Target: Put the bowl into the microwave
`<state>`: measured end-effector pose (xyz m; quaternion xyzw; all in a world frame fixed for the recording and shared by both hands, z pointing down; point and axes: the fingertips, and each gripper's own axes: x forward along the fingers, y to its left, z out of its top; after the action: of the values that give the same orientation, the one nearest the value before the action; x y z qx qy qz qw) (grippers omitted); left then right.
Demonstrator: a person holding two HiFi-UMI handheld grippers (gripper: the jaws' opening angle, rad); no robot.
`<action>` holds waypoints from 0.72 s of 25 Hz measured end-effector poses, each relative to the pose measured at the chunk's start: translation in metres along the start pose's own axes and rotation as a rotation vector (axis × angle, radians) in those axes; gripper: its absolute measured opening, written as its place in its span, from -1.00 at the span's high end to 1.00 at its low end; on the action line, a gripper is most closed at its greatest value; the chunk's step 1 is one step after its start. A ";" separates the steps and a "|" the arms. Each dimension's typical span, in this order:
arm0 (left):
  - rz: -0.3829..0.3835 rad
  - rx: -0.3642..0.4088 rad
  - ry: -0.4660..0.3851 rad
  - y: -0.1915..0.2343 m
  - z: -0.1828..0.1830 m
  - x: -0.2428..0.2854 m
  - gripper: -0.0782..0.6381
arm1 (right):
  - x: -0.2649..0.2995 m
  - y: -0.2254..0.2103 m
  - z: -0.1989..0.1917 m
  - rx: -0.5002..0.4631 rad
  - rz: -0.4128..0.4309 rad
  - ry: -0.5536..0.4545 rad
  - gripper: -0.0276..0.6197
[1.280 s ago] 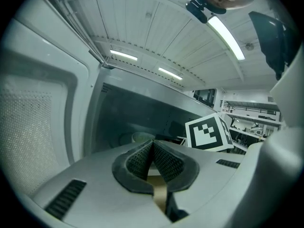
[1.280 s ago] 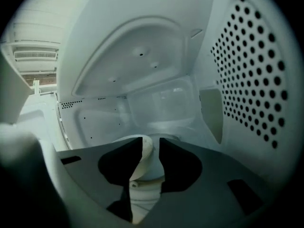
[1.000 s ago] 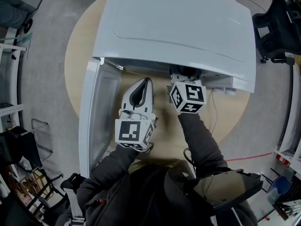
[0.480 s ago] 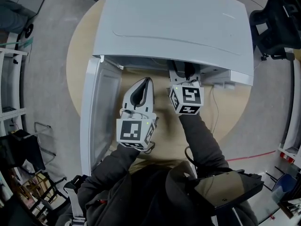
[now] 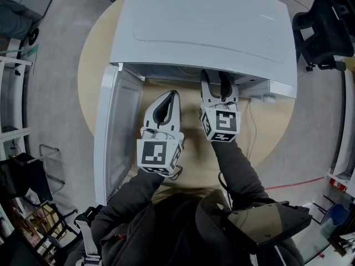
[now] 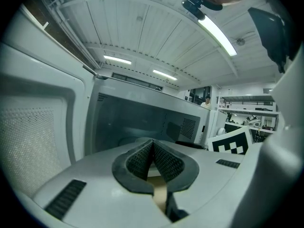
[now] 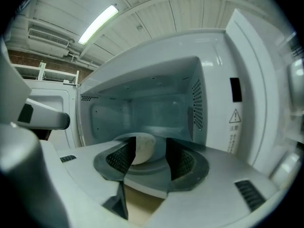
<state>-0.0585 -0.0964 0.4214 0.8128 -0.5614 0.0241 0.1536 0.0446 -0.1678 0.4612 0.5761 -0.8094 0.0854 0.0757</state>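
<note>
A white microwave (image 5: pixel 205 21) stands on the round table with its door (image 5: pixel 113 132) swung open to the left. In the right gripper view a pale bowl (image 7: pixel 144 145) sits on the turntable inside the cavity (image 7: pixel 156 103). My right gripper (image 5: pixel 214 77) (image 7: pixel 151 152) is at the cavity's mouth. Its jaws have just been opening and now stand apart, with the bowl beyond the tips and untouched by the pads. My left gripper (image 5: pixel 172 96) (image 6: pixel 152 145) is shut on nothing, in front of the microwave near the door. The head view hides the bowl.
The round wooden table (image 5: pixel 89 65) carries the microwave. A thin cable (image 5: pixel 252 121) trails on it to the right. A black office chair (image 5: pixel 327 26) stands at the right and shelving (image 5: pixel 11 93) at the left. The open door flanks my left gripper.
My right gripper has drawn back out of the microwave's mouth toward me, and its fingers now show spread apart. The left gripper has stayed put.
</note>
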 end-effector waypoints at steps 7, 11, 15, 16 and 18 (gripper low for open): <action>-0.040 0.025 0.000 -0.015 0.002 -0.007 0.76 | -0.060 0.035 -0.004 0.073 0.064 0.047 0.35; -0.081 0.069 0.011 -0.041 0.002 -0.010 0.76 | -0.092 0.044 0.006 0.163 0.122 0.063 0.53; -0.072 0.126 -0.036 -0.063 0.023 -0.031 0.76 | -0.131 0.047 0.025 0.142 0.145 0.043 0.88; -0.060 0.137 -0.051 -0.068 0.030 -0.038 0.76 | -0.141 0.047 0.032 0.135 0.151 0.029 0.88; -0.036 0.156 -0.074 -0.079 0.042 -0.052 0.76 | -0.160 0.047 0.049 0.133 0.163 -0.008 0.87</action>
<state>-0.0104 -0.0355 0.3531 0.8326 -0.5485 0.0350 0.0691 0.0513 -0.0172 0.3756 0.5123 -0.8465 0.1425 0.0272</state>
